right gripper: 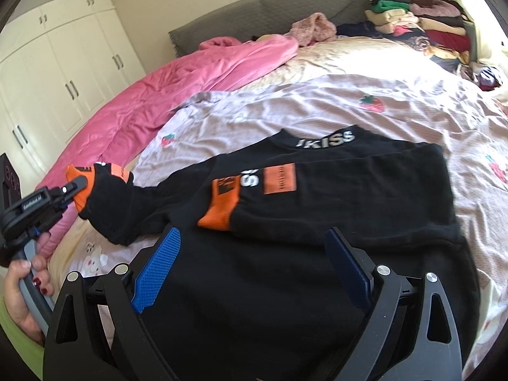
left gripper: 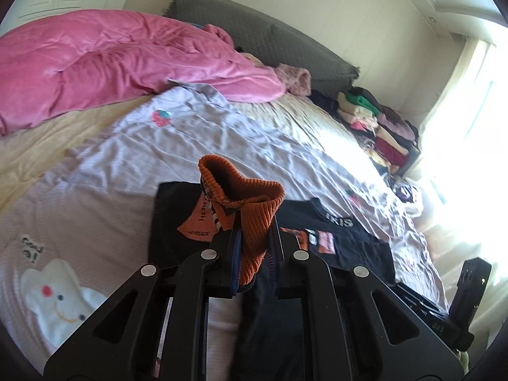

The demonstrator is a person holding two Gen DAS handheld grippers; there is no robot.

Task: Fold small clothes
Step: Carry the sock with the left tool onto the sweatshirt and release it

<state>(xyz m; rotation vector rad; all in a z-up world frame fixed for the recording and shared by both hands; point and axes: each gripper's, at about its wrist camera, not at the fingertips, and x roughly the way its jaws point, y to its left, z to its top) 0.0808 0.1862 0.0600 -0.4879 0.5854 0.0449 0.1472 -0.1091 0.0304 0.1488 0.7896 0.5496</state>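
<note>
Black sweatshirt lies flat mid-bed, collar toward the headboard, body running lengthwise. Left gripper pinches its orange cuff; right gripper hovers, jaws wide.

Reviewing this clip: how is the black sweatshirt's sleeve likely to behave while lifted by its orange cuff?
Probably floppy: the sleeve sags in a curve below the left gripper, which is shut on the orange cuff. Likely light, since one pinch holds it up. The ribbed cuff probably resists slipping.
</note>
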